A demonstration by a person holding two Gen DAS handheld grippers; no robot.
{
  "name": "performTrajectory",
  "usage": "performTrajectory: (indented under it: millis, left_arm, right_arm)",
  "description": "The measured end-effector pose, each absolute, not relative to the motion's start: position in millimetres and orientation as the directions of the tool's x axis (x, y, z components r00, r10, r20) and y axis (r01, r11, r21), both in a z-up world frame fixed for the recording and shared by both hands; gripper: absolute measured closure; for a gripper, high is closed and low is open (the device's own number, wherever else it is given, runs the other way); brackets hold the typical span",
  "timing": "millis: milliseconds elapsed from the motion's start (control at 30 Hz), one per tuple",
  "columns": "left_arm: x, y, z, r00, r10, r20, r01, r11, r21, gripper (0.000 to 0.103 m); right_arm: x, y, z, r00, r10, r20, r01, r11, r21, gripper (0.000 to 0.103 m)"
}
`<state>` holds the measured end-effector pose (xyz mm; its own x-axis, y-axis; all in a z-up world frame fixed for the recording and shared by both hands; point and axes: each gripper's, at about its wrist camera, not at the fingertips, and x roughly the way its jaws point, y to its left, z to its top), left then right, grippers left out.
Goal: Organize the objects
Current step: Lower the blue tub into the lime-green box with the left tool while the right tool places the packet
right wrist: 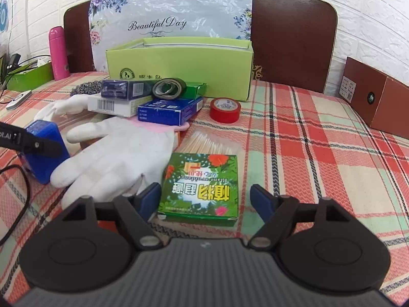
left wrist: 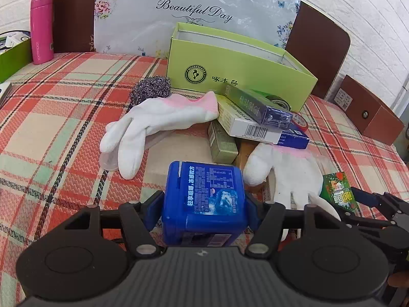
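Note:
My left gripper [left wrist: 203, 211] is shut on a blue plastic container [left wrist: 204, 192] with a printed label, its pads pressing both sides; the same blue container [right wrist: 43, 151] shows at the left of the right wrist view. My right gripper [right wrist: 207, 199] is open around a flat green box with flowers [right wrist: 202, 184] that lies on the plaid cloth; there is a gap between the right fingertip [right wrist: 263, 200] and the box. The green flowered box [left wrist: 337, 190] also shows at the right of the left wrist view. An open light-green carton [left wrist: 237, 69] stands at the back.
Two white gloves [left wrist: 158, 122] [right wrist: 115, 158], stacked small boxes [right wrist: 143, 102], a tape ring [right wrist: 168, 88], a red tape roll [right wrist: 225, 110], a bundle of toothpicks [right wrist: 207, 144] and a steel scourer [left wrist: 152, 88] lie in the middle. A pink flask [left wrist: 41, 28] stands back left, brown boxes [right wrist: 378, 99] at the right.

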<state>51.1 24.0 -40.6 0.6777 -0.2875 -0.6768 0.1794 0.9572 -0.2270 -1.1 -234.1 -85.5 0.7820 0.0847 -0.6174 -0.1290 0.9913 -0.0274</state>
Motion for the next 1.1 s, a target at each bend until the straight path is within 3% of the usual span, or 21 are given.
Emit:
performTrajectory:
  millis: [133, 167, 300, 733, 900, 1100]
  left_arm:
    - [57.1, 21.0, -42.7, 0.674, -0.269, -0.688, 0.165, 0.963, -0.214, 0.037]
    - [56.8, 20.2, -41.9, 0.676, -0.268, -0.687, 0.169, 0.963, -0.208, 0.037]
    - [51.9, 26.4, -33.4, 0.674, -0.291, -0.679, 0.198, 0.957, -0.213, 0.038]
    - [91.8, 22.3, 59.7, 0.804, -0.38, -0.457, 0.299, 0.923, -0.242, 0.038]
    - [142.3, 8.8, 75.2, 0.79, -0.424, -0.442, 0.323, 0.902, -0.288, 0.038]
    - [206.9, -9.4, 73.2, 0.808, -0.385, -0.447, 0.27, 0.915, -0.299, 0.038]
  right_arm:
    - [1.7, -238.4, -86.3, 0.781, 0.078, -0.619, -0.117, 0.993, -0.023, 0.03]
    - [3.1, -238.4, -86.9, 0.779, 0.081, -0.622, -0.118, 0.993, -0.019, 0.042]
    - [-1.0, -245.1, -78.2, 0.764, 0.105, -0.636, -0.123, 0.992, 0.016, 0.043]
    - [50.0, -257.1, 4.1, 0.875, 0.19, -0.446, -0.183, 0.981, 0.059, 0.043]
    - [99.0, -244.5, 18.4, 0.877, 0.22, -0.427, -0.21, 0.975, 0.071, 0.043]
    - [167.9, -229.7, 16.2, 0.873, 0.23, -0.429, -0.221, 0.973, 0.073, 0.043]
